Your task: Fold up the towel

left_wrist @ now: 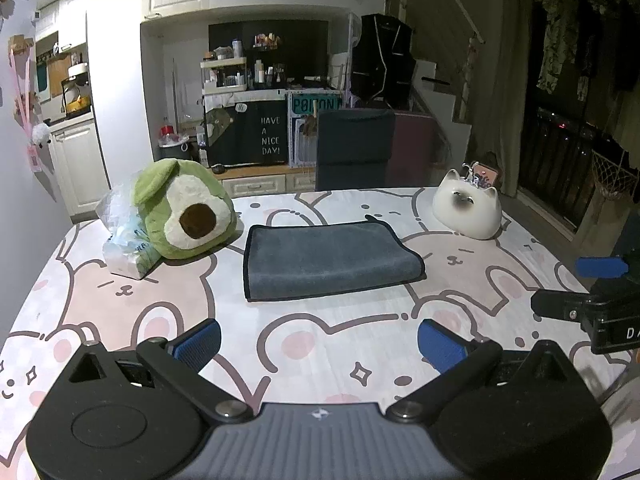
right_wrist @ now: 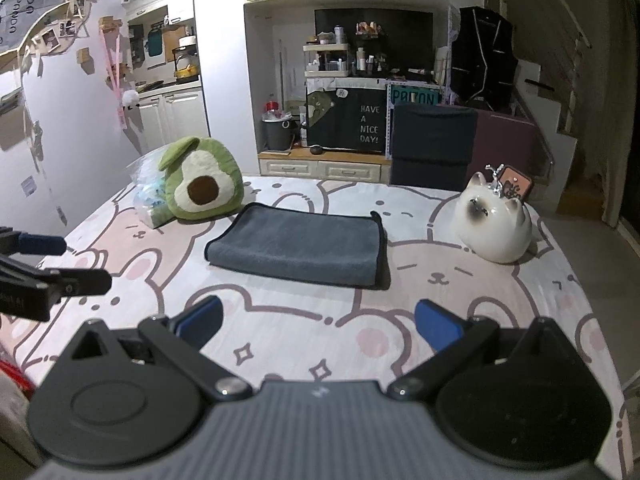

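A grey towel (left_wrist: 330,260) with a dark border lies folded flat in the middle of the table; it also shows in the right wrist view (right_wrist: 298,248). My left gripper (left_wrist: 319,344) is open and empty, held over the table short of the towel's near edge. My right gripper (right_wrist: 318,326) is open and empty, also short of the towel. The right gripper shows at the right edge of the left wrist view (left_wrist: 592,284). The left gripper shows at the left edge of the right wrist view (right_wrist: 60,264).
A green avocado plush (left_wrist: 186,208) and a plastic bag (left_wrist: 124,240) sit left of the towel. A white cat-shaped ornament (left_wrist: 468,208) sits at the far right. The table has a pink bunny-print cloth (left_wrist: 304,332). A dark chair (left_wrist: 354,148) stands behind the table.
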`<act>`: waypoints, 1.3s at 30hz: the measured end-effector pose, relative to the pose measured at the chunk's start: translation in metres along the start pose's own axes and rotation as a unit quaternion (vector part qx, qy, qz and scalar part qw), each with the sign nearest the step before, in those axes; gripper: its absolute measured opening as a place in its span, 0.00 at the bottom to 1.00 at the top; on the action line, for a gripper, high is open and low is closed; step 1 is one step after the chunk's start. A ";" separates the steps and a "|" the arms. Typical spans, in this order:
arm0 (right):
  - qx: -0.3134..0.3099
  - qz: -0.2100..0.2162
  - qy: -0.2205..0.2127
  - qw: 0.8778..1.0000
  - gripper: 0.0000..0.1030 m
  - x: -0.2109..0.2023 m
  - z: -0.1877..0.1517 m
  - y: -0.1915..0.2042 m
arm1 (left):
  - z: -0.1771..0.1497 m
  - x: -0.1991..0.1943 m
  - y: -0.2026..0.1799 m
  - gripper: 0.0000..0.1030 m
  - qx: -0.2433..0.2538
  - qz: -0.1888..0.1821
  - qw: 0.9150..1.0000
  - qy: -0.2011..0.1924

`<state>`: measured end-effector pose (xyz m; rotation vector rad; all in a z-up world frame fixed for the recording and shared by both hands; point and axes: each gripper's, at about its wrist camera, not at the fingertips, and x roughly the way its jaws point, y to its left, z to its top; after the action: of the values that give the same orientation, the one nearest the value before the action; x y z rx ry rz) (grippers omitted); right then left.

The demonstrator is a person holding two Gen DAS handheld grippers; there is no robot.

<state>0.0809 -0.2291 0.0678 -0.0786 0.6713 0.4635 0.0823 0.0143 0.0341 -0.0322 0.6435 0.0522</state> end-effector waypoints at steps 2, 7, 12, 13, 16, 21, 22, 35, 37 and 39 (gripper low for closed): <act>0.000 0.000 0.001 1.000 1.00 -0.003 -0.004 0.002 | -0.003 -0.004 0.001 1.00 -0.003 -0.002 1.000 -0.002; -0.005 0.005 0.002 1.000 1.00 -0.011 -0.011 0.005 | -0.013 -0.010 0.004 1.00 -0.006 0.000 1.000 0.000; -0.012 0.006 0.002 1.000 1.00 -0.018 -0.019 0.010 | -0.022 -0.019 0.005 1.00 -0.008 -0.015 1.000 -0.001; -0.012 0.007 0.001 1.000 1.00 -0.019 -0.020 0.010 | -0.024 -0.021 0.005 1.00 -0.007 -0.019 1.000 -0.002; -0.009 0.009 0.003 1.000 1.00 -0.023 -0.024 0.010 | -0.030 -0.026 0.004 1.00 -0.004 -0.026 1.000 -0.002; -0.009 0.006 0.000 1.000 1.00 -0.030 -0.030 0.011 | -0.040 -0.032 0.003 1.00 -0.004 -0.029 1.000 0.000; -0.010 0.006 -0.001 1.000 1.00 -0.031 -0.031 0.011 | -0.041 -0.033 0.003 1.00 -0.004 -0.030 1.000 0.000; -0.012 0.005 -0.016 1.000 1.00 -0.040 -0.043 0.014 | -0.056 -0.037 -0.004 1.00 0.010 -0.032 0.999 0.000; -0.014 0.008 -0.017 1.000 1.00 -0.041 -0.044 0.014 | -0.056 -0.037 -0.003 1.00 0.008 -0.031 0.999 -0.001; -0.014 0.011 -0.018 1.000 1.00 -0.041 -0.045 0.015 | -0.057 -0.038 -0.002 1.00 0.006 -0.033 0.999 -0.001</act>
<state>0.0196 -0.2416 0.0589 -0.0890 0.6314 0.4938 0.0183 0.0079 0.0115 -0.0424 0.6396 -0.0145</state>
